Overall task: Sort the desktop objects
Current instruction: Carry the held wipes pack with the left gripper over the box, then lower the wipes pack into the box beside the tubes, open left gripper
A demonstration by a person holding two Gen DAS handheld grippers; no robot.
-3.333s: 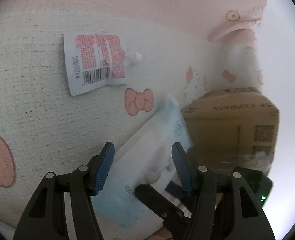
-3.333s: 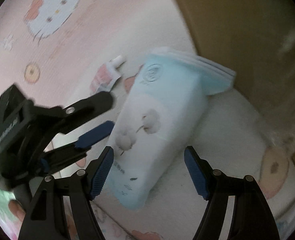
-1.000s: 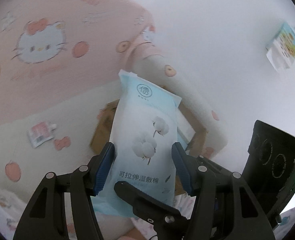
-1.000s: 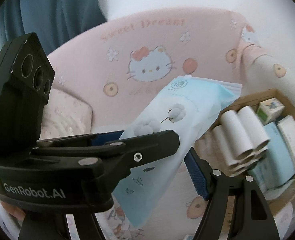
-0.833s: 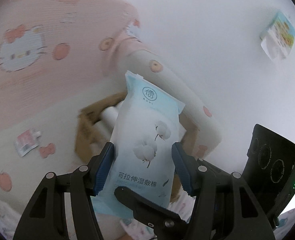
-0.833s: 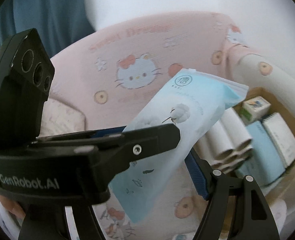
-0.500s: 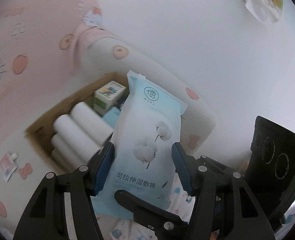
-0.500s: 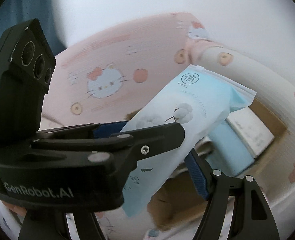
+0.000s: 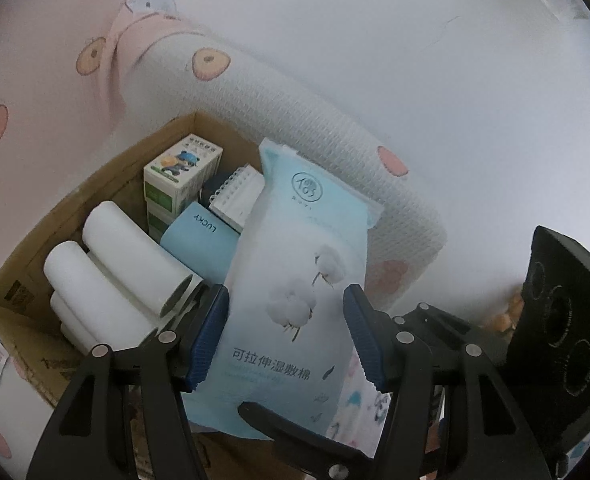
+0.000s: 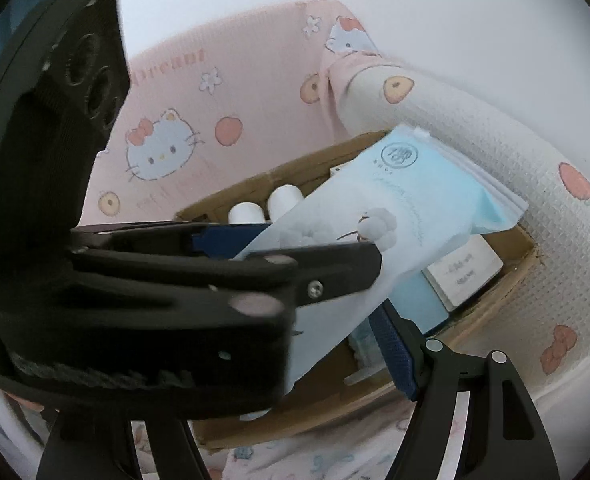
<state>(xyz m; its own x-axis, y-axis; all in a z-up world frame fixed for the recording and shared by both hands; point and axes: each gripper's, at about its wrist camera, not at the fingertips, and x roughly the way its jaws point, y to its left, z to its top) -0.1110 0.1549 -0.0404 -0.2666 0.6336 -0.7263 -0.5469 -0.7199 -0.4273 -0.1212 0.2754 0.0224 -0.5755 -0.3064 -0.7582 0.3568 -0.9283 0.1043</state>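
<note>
The soft plastic pack (image 9: 295,280), pale blue fading to white with a cotton-boll print, is gripped between both tools and hangs above the open cardboard box (image 9: 107,172). The left tool (image 9: 286,332) has its ribbed blue pads pressed against the pack's two long edges. The right tool (image 10: 375,320) holds the same pack from the other side; only one of its blue pads shows clearly (the left tool's black body blocks the rest), but the pack is clearly caught in it too.

Inside the box lie smooth white rolls (image 9: 135,256), hollow at the ends, a small printed carton (image 9: 181,172), a matte blue booklet (image 9: 199,244) and a white ridged object (image 9: 237,196). A quilted, waffle-textured bolster (image 9: 335,152) with peach prints curves behind the box.
</note>
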